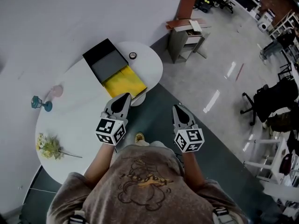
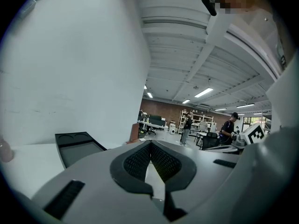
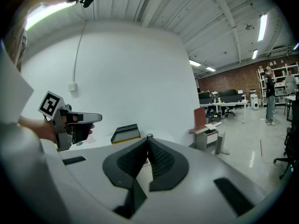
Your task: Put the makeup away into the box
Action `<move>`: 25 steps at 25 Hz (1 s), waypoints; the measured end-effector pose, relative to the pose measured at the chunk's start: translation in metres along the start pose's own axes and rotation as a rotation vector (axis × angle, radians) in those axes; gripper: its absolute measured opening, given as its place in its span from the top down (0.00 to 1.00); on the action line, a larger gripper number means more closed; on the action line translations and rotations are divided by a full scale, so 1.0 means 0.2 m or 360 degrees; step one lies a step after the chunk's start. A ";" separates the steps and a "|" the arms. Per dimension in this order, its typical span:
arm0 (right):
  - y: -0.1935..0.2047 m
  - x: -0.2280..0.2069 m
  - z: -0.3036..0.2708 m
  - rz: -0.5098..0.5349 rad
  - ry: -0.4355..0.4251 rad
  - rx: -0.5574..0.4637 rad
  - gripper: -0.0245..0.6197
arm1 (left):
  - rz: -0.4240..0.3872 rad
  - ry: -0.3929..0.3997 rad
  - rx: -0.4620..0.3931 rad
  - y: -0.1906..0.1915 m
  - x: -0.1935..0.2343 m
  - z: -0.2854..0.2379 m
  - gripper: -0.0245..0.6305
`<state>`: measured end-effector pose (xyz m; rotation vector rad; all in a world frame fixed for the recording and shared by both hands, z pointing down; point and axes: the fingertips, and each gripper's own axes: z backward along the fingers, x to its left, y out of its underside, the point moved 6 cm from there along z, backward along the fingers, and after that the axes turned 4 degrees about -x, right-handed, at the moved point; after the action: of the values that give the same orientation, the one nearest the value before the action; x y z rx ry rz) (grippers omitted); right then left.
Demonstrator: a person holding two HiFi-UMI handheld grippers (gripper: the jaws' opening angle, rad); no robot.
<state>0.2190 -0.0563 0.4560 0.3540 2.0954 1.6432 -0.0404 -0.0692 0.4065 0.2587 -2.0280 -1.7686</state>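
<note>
Your left tool [image 1: 124,98] has its two jaws pressed together tip to tip with nothing between them. Your right tool [image 1: 179,108] is closed the same way and is just as empty. In the head view both point away from you, side by side.

The left tool's tips show over the near edge of the rectangular black box [image 1: 100,50], which lies open on the white rounded worktop [image 1: 74,120]. The box's black and grey half is on the far side, and its bright yellow half [image 1: 125,82] is on the side nearer you. The right tool hangs over the dark grey-green floor [image 1: 159,101], off the worktop's edge and to the right of the box.

A small round dark-rimmed item [image 1: 133,55] lies on the worktop just beside the box's far right corner, outside it. Well apart from the box, toward the worktop's left end, stands a teal object [image 1: 41,103]. A pale pink see-through one [image 1: 57,91] is just beside it. Both are too small to identify. Nearer you on the left lies a sprig of pale yellow flowers [image 1: 48,145].

In the right gripper view the open box sits beyond the closed jaw tips, and your hand with the left tool shows at the left. A grey side cabinet [image 1: 186,38] stands on the floor past the worktop's far end.
</note>
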 end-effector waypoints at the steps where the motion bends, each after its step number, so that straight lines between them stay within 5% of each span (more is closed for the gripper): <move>1: -0.01 -0.01 -0.02 0.0000 -0.0001 0.0002 0.96 | 0.0004 0.0000 0.0004 0.00 0.01 -0.02 0.93; 25: -0.22 -0.12 -0.71 0.0067 -0.0260 0.0035 0.90 | 0.0045 -0.0272 -0.0012 -0.08 0.35 -0.29 0.93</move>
<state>0.1728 -0.1991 0.4447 0.5246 1.9980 1.5602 -0.0799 -0.1520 0.4090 0.0782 -2.1302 -1.8356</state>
